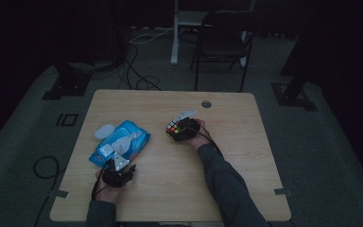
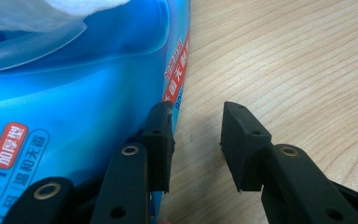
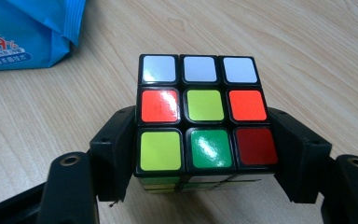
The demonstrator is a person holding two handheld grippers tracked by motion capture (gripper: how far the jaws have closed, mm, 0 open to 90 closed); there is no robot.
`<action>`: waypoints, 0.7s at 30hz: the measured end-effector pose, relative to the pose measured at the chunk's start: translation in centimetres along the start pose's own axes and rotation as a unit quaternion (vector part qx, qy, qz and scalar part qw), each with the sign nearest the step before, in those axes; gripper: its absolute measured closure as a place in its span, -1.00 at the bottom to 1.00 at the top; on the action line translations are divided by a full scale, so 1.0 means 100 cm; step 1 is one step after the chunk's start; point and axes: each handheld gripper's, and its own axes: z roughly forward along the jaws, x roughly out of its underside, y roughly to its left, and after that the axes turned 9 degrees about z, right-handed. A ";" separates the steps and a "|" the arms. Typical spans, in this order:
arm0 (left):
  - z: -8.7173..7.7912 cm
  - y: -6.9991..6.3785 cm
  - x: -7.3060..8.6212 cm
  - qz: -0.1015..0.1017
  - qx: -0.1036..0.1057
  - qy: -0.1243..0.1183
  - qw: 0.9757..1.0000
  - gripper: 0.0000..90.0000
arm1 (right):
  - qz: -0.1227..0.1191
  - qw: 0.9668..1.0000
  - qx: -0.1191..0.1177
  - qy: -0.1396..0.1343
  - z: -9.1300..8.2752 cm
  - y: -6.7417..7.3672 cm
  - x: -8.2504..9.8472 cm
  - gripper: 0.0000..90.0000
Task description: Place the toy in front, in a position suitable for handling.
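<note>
The right gripper's [image 3: 205,154] fingers [image 3: 114,149] clamp the puzzle cube [image 3: 200,116] from both sides on the bench [image 3: 307,56], its upper face showing white, orange, yellow-green, green and red stickers. The left gripper's [image 2: 196,140] fingers [image 2: 161,140] stand partly apart, gripping nothing, one touching the edge of the blue wet-wipe pack [image 2: 74,93], which lies left of the cube, a white wipe poking out.

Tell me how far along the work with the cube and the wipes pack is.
Done: the right gripper has its jaws closed on the cube, pads on both sides; a wipe already sticks out of the wipes pack. In hand: the left gripper sits at the pack's edge, jaws apart, one jaw against the pack, nothing clamped. Left: probably lifting the cube and wiping it; it looks still on the table.
</note>
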 end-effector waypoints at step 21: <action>0.000 0.000 0.000 0.000 -0.001 0.001 1.000 0.44 | -0.020 1.000 -0.013 -0.015 -0.050 0.010 0.038 -0.25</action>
